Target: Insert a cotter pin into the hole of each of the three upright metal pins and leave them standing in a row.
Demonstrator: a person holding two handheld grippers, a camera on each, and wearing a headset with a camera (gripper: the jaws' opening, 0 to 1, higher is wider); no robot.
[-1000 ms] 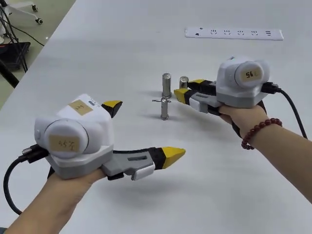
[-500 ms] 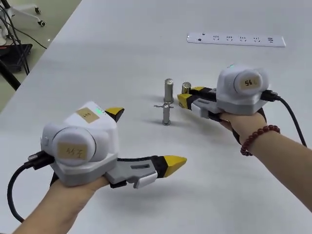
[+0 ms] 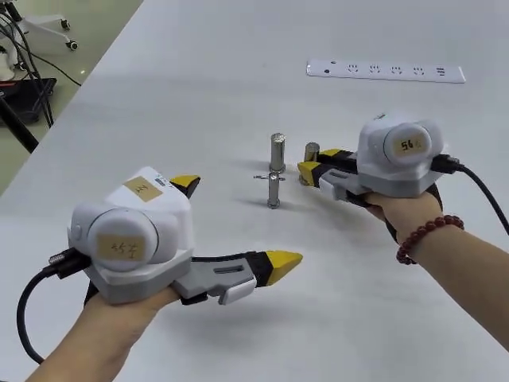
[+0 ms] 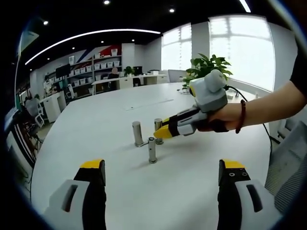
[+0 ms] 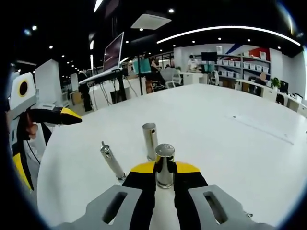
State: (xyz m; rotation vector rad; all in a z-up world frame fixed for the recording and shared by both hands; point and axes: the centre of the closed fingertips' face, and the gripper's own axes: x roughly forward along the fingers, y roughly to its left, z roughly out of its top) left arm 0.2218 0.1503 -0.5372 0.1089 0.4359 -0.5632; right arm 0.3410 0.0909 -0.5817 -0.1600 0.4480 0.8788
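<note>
Clamping a short silver metal pin (image 5: 164, 164) upright on the white table (image 3: 238, 95), the right gripper (image 3: 312, 163) sat closed on it. The left gripper (image 3: 237, 220) hovered wide open and empty. A neighbouring steel pin (image 3: 273, 191) already carried a thin cotter pin (image 3: 265, 177). Pinning the held one looked like the step in hand, and next the free gripper would probably need to fetch a cotter.

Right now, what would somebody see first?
Three metal pins stand on the white table. The right gripper pinches the rightmost pin between its yellow fingers, and the nearest pin has a cotter pin poking through it. The left gripper hangs open, nearer the person.
</note>
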